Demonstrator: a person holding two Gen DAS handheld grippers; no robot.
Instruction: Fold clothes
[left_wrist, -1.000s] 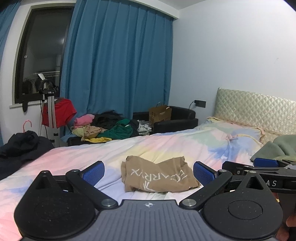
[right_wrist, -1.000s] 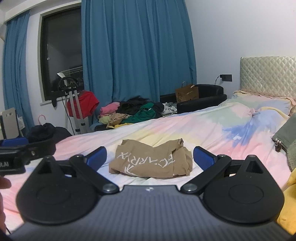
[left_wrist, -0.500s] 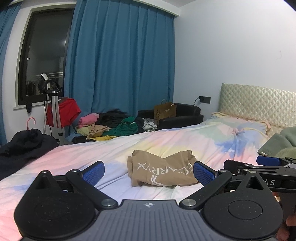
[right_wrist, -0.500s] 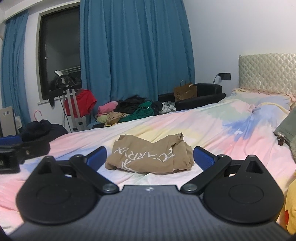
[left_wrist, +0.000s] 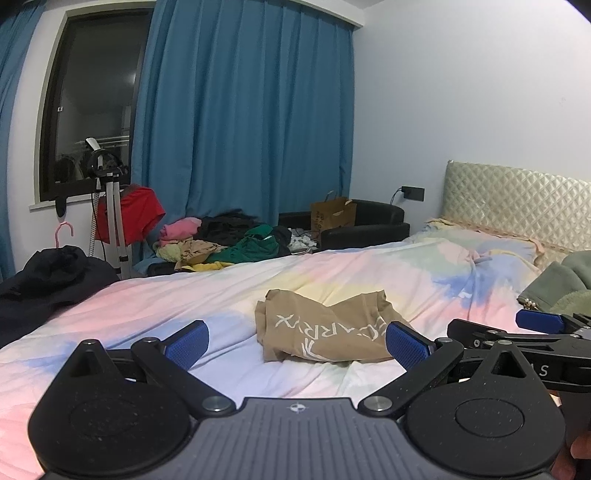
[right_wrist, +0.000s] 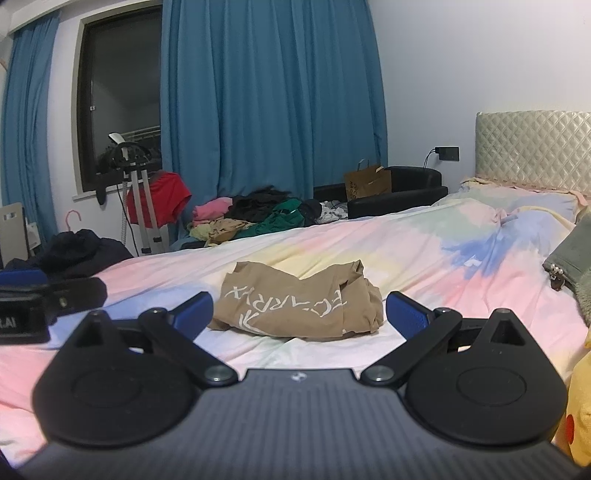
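Note:
A crumpled tan shirt (left_wrist: 328, 326) with white lettering lies on the pastel bedsheet (left_wrist: 177, 295), just ahead of both grippers. My left gripper (left_wrist: 297, 341) is open, its blue pads wide apart; the shirt shows between them, slightly right of centre. In the right wrist view the same tan shirt (right_wrist: 299, 304) sits between the spread pads of my open right gripper (right_wrist: 299, 314). Neither gripper touches the cloth. The right gripper (left_wrist: 532, 332) also shows at the right edge of the left view, and the left gripper (right_wrist: 26, 295) at the left edge of the right view.
A pile of mixed clothes (left_wrist: 229, 240) lies beyond the far bed edge, below blue curtains (left_wrist: 243, 129). A tripod (left_wrist: 110, 221) with a red garment stands left. Dark clothing (left_wrist: 48, 280) lies on the left, a grey-green blanket (left_wrist: 565, 280) on the right, a padded headboard (left_wrist: 517, 206) behind.
Both grippers have crept closer to the tan shirt and drifted slightly; it looks larger and has shifted right in the left view. Jaws stay open.

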